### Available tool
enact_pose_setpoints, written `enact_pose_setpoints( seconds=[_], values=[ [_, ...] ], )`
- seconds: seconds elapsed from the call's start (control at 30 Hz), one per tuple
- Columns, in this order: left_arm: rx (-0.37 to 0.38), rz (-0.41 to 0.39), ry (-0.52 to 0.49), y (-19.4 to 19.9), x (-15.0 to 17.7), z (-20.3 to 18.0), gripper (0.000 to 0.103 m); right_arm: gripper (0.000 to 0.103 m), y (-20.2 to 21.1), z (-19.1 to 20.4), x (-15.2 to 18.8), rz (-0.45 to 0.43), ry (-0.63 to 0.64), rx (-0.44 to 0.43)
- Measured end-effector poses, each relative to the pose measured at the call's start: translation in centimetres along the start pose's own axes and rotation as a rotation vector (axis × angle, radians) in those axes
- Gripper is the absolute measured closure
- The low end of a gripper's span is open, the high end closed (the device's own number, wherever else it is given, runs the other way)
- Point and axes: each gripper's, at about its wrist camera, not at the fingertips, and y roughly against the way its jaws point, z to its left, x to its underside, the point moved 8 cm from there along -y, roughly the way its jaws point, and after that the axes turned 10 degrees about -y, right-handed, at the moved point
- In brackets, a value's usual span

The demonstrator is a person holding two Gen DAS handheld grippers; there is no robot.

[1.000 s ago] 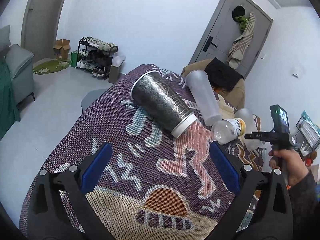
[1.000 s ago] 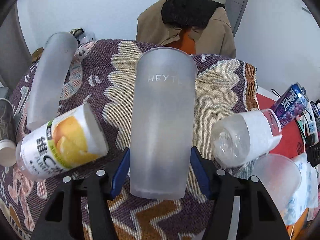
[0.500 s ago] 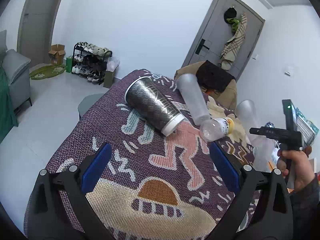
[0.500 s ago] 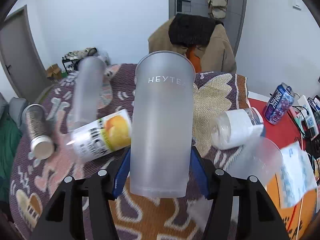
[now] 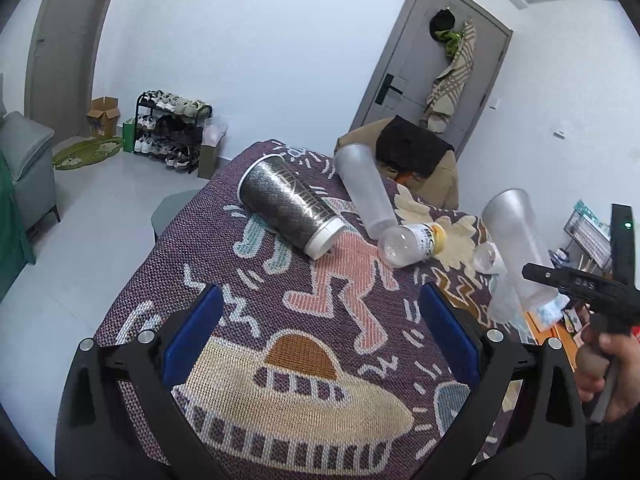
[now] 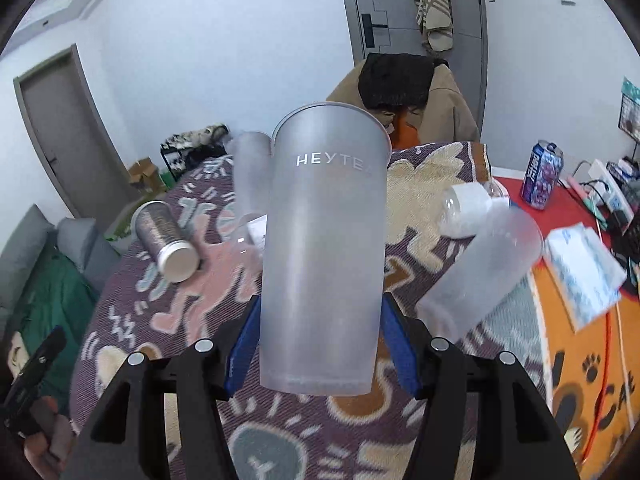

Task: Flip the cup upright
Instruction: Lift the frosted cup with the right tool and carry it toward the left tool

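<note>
A: What's nearest?

B: The right gripper. Its blue pads press both sides of the frosted cup, near the base. The cup is lifted clear of the blanket, mouth pointing up and away. The left gripper hangs over the near end of the blanket with its jaws spread wide and nothing between them.

A: And on the blanket?

B: It is a purple woven blanket with cartoon figures. Just right of the held cup lies a second frosted cup on its side, blurred. Beyond that lies a clear bottle with a white label. Left of the held cup lies a dark patterned cup, white base toward the camera. Behind the held cup lies another frosted cup, and the left view shows a bottle with a yellow label beside it.

A: Farther out?

B: Right of the blanket, a purple can stands on a red surface, and a tissue pack lies nearer. Past the blanket's far end a brown coat is draped over something, then a grey door and white walls. A shoe rack stands on the floor to the left.
</note>
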Motion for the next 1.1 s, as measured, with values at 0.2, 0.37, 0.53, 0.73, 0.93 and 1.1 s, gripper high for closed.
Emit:
enact_pose_setpoints(
  seconds=[0.2, 0.37, 0.53, 0.73, 0.93, 1.1],
  values=[
    [0.025, 0.013, -0.029, 0.5, 0.5, -1.3, 0.006, 0.045, 2.4, 1.0, 3.8, 0.022, -0.047, -0.097],
    [0.041, 0.037, -0.053, 0.6, 1.3, -2.1, 0.006, 0.045, 3.3, 1.2, 6.8, 0.015, -0.062, -0.101],
    [0.056, 0.078, -0.091, 0.1, 2.8, -3.0, 0.006, 0.045, 3.2, 0.8, 9.6, 0.035, -0.118, -0.140],
    [0.060, 0.113, -0.128, -0.4, 3.6, -3.9, 0.006, 0.045, 2.2, 1.1, 13.1, 0.070, -0.173, -0.170],
    [0.045, 0.129, -0.166, -0.2, 3.7, -4.2, 0.006, 0.045, 1.2, 1.4, 15.3, 0.088, -0.196, -0.168],
    [0.046, 0.132, -0.177, -0.2, 3.4, -4.5, 0.006, 0.045, 0.0, 1.5, 16.5, 0.130, -0.199, -0.183]
  ],
)
